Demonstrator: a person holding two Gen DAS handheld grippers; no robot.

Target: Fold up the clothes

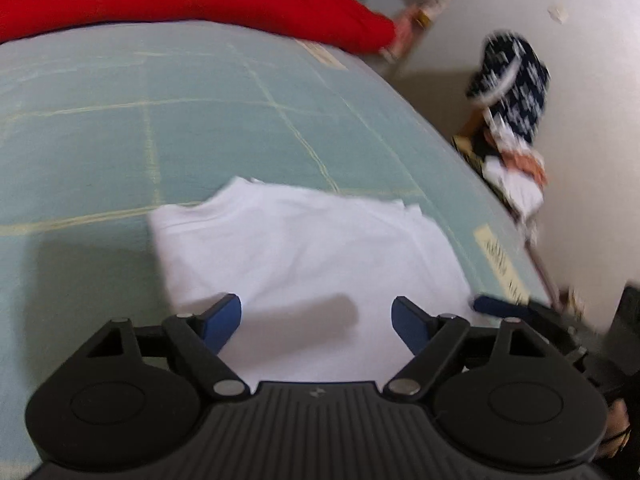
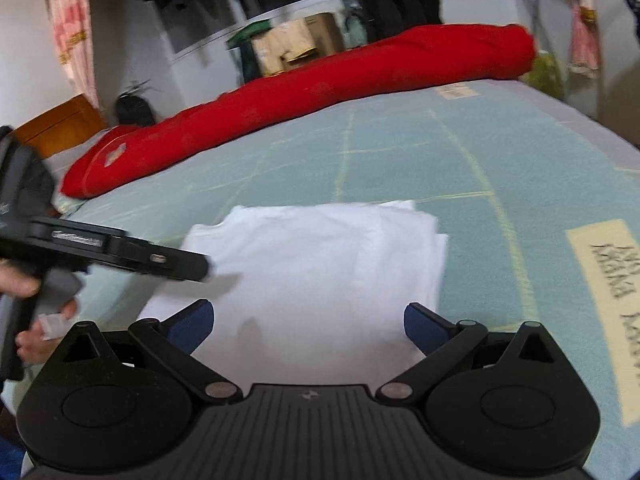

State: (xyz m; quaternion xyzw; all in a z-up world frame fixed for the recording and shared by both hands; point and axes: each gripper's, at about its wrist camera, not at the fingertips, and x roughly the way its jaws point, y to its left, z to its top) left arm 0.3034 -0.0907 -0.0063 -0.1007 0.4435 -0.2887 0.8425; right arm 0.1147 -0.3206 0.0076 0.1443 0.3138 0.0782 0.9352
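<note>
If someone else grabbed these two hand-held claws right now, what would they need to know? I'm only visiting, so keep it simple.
Left gripper: open, holding nothing, above the near edge of the white garment.
Right gripper: open, also empty, over the same near edge.
White garment: lies flat on the light blue bed cover, folded into a rough rectangle with layered edges on its right side.
Red bundle: long roll along the far side of the bed, untouched.
Done: the white piece looks folded.
Left: maybe one more fold or tidying; I cannot tell whether other clothes wait.
</note>
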